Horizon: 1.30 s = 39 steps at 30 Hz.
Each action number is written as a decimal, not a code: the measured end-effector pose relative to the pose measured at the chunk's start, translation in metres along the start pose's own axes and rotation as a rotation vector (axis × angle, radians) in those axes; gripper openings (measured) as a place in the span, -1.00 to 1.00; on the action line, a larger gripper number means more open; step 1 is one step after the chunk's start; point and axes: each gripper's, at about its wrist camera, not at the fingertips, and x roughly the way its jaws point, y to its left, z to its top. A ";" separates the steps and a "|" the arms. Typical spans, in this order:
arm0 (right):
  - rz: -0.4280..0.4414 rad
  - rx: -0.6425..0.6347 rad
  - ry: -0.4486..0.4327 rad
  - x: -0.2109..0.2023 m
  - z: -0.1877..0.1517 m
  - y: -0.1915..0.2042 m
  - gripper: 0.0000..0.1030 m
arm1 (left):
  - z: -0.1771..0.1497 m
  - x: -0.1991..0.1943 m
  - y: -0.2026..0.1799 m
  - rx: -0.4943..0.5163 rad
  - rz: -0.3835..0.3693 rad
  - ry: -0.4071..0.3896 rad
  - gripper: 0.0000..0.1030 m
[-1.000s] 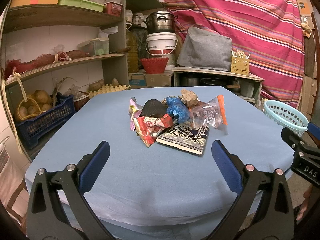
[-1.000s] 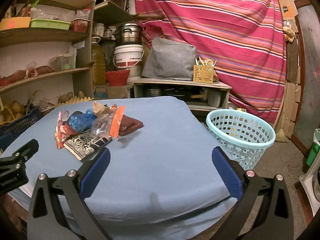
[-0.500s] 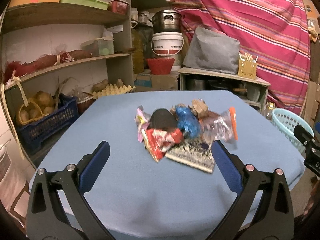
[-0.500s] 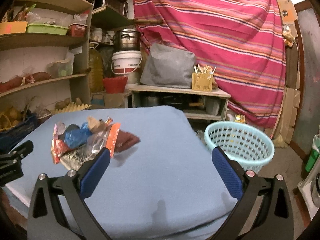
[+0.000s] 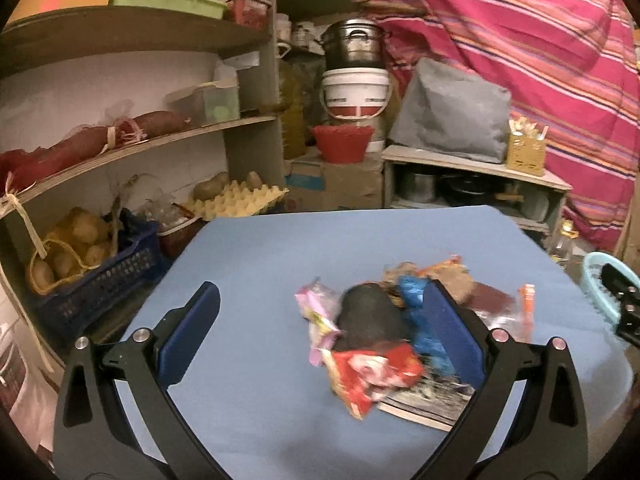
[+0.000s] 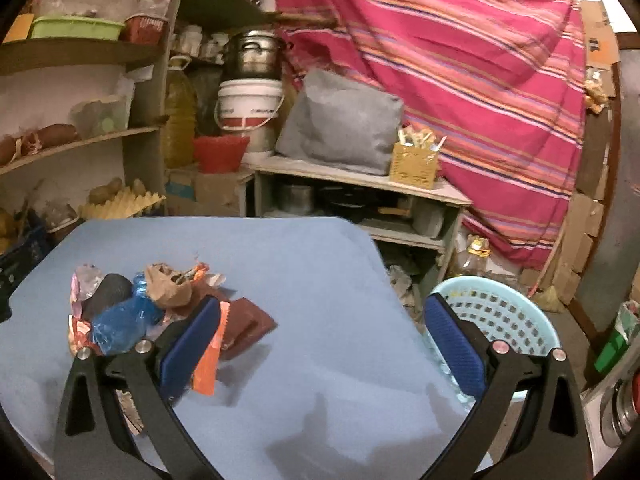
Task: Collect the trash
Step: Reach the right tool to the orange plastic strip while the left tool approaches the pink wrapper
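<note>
Item: heap of snack trash (image 5: 384, 336) on a table w/ pale blue cloth (image 5: 280, 248), lying toward the table's right edge, no piece lifted yet. Contents, as far as blur allows: crumpled red-and-white foil wrapper (image 5: 372, 372) at the near side; flat black-and-white printed packet (image 5: 428, 400) under it; dark rounded lump (image 5: 368, 316) mid-heap; scrunched blue plastic film (image 6: 120, 320); pink-yellow sweet wrapper (image 5: 316, 316) on the left; crumpled brown paper bag (image 6: 168, 284) at the far side; dark red flat pouch (image 6: 244, 324); clear bag w/ orange strip (image 6: 208, 360) nearest the right edge. Receptacle: light blue perforated plastic basket (image 6: 496, 320), on the floor just off the table's right edge, prob. put there so the drop is short. Left gripper (image 5: 324, 336): fingers spread wide, nothing between the pads, low over the near edge, aimed at the heap's left part; looks like an approach to the wrappers. Right gripper (image 6: 324, 344): fingers spread wide too, empty, over the cloth betw. heap and basket, its left pad just beside the orange strip. Judgement: task at its start; all trash on the table, basket apparently empty, though its bottom is not visible. Thin, slippery foils; a pinch may slide.
</note>
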 end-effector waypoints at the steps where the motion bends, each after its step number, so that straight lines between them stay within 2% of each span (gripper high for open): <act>1: 0.009 0.003 0.015 0.004 -0.002 0.000 0.92 | -0.002 0.007 0.003 -0.002 0.010 0.014 0.90; 6: 0.062 0.021 0.060 0.023 -0.018 -0.002 0.92 | -0.019 0.032 0.015 -0.006 0.006 0.090 0.90; 11: 0.119 0.029 0.091 0.036 -0.023 0.005 0.92 | -0.023 0.042 0.017 0.051 0.071 0.067 0.90; 17: 0.159 0.022 0.113 0.043 -0.023 0.021 0.92 | -0.020 0.054 0.015 0.072 0.035 0.081 0.90; 21: 0.180 0.031 0.140 0.049 -0.025 0.028 0.92 | -0.021 0.064 0.011 0.089 0.038 0.107 0.90; 28: 0.196 0.051 0.178 0.057 -0.030 0.035 0.92 | -0.028 0.079 0.017 0.065 0.027 0.173 0.90; 39: 0.256 0.076 0.251 0.078 -0.030 0.054 0.92 | -0.032 0.088 0.036 -0.013 -0.008 0.207 0.90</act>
